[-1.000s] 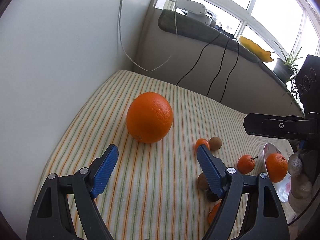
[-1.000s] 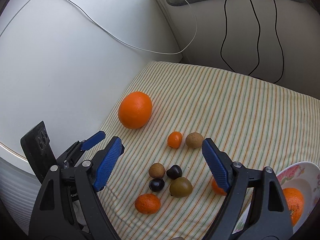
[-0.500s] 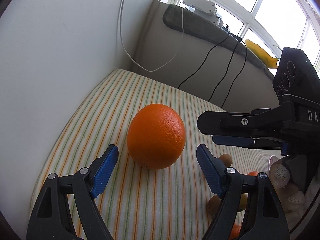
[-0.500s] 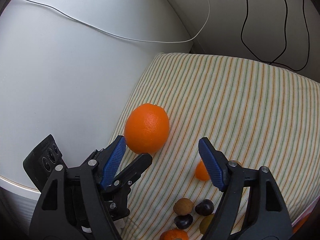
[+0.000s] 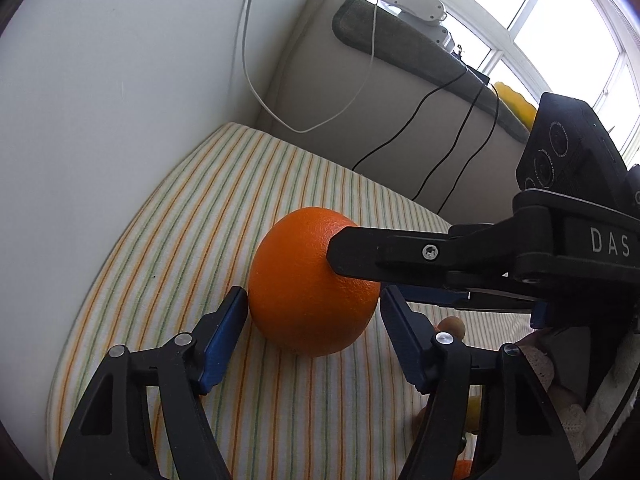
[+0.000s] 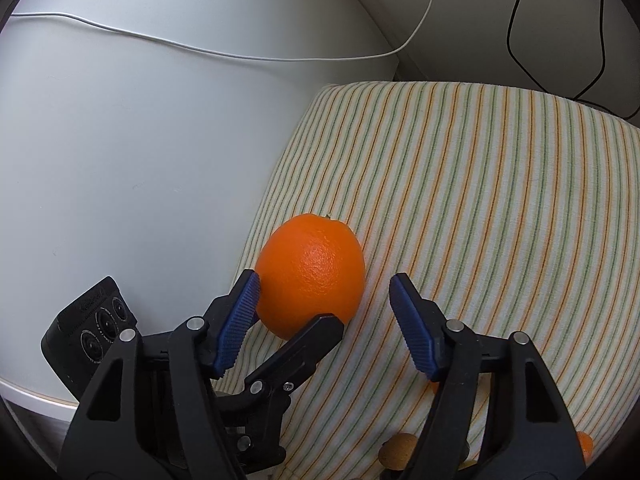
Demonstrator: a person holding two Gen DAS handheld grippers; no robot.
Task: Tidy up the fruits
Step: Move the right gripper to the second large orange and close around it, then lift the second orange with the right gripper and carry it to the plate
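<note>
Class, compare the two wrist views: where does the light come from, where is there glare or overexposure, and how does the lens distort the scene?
Left wrist view: the bright window at upper right is blown out white; straight wall edges bow under fisheye, corners vignette dark. Right wrist view: a soft highlight sits on the large round orange; the striped tablecloth curves like a dome; everything looks sharp, without visible motion blur.

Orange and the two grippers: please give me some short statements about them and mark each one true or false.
1. The orange lies on the striped cloth. True.
2. The orange is between the fingers of the left gripper. True.
3. The right gripper is far from the orange. False: it also reaches around it, and its jaws are closing.
4. A white cable hangs along the wall. True.
5. The orange is already in a bowl. False: it rests on the cloth.
</note>
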